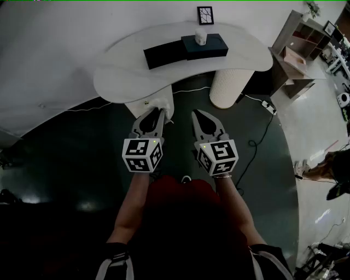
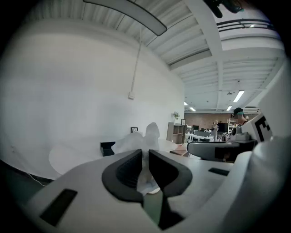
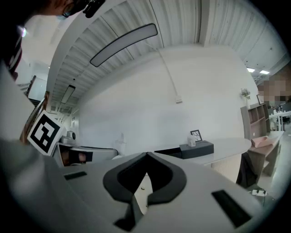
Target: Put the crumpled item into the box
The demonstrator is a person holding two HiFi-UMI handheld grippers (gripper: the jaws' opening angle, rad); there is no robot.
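A white crumpled item (image 2: 146,139) is pinched between the dark pads of my left gripper (image 2: 144,157) and sticks up above them. In the head view the left gripper (image 1: 159,112) is held just short of the white table's (image 1: 115,82) near edge, with the crumpled item (image 1: 165,107) at its tip. My right gripper (image 1: 197,114) hangs beside it, shut and empty, its fingertips meeting (image 3: 146,155). On the table lie a long black box (image 1: 165,54) and a black box (image 1: 205,47) with a small white object (image 1: 200,37) on top. The same boxes show far ahead in the right gripper view (image 3: 197,149).
A framed picture (image 1: 205,15) stands at the table's back edge. A ribbed white pedestal (image 1: 228,87) carries the table, with a cable and power strip (image 1: 269,108) on the dark floor. A wooden shelf (image 1: 307,31) is at the far right. Someone stands beyond (image 2: 238,119).
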